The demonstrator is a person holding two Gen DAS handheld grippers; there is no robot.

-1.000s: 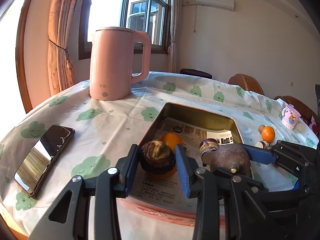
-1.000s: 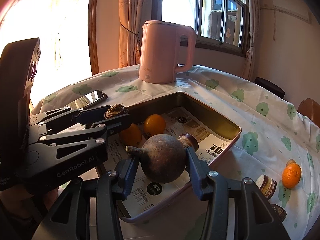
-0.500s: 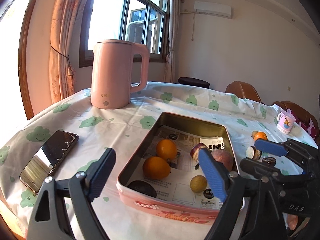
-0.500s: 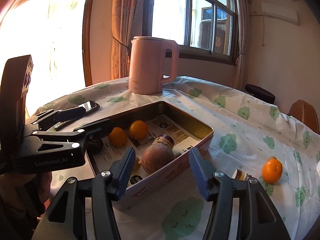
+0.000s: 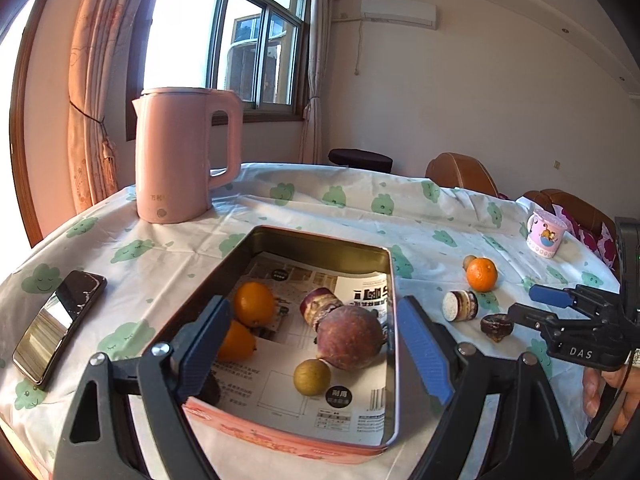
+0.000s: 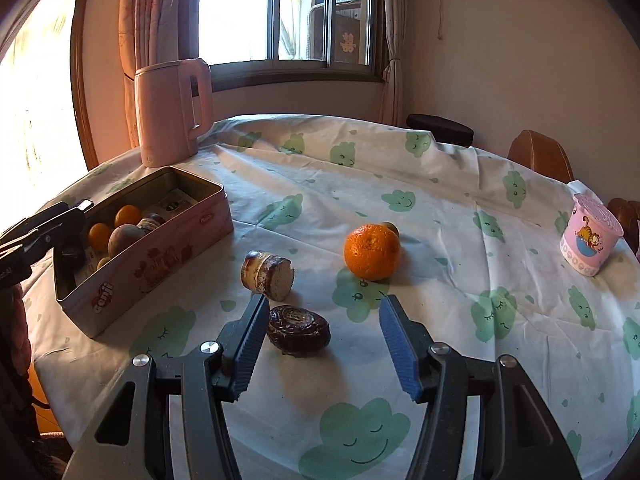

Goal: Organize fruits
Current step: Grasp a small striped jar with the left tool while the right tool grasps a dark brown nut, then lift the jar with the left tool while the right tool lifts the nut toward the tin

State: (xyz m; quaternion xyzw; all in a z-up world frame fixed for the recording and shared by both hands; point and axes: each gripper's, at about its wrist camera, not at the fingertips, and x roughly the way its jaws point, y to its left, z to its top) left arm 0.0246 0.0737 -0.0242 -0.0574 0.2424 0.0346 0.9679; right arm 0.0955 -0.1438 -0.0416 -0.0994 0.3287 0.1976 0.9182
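Left tool (image 5: 314, 342) hangs released over my tin (image 5: 390, 320), nothing between its pads. Right tool (image 6: 322, 346) is spread too, empty, with a dark flat fruit (image 6: 299, 331) lying just ahead of its left pad on the surface (image 6: 460, 200). Beside it a cut root piece (image 6: 267, 273) lies on its side, long axis level, pale cut face toward me. Beyond sits an orange (image 6: 372, 252). Inside the tin lie a purple root (image 5: 348, 342), two oranges and a small green fruit (image 5: 312, 376). Kettle (image 6: 172, 114) and cup (image 6: 590, 236) stand well apart, a phone (image 5: 60, 332) left of the tin; window behind.
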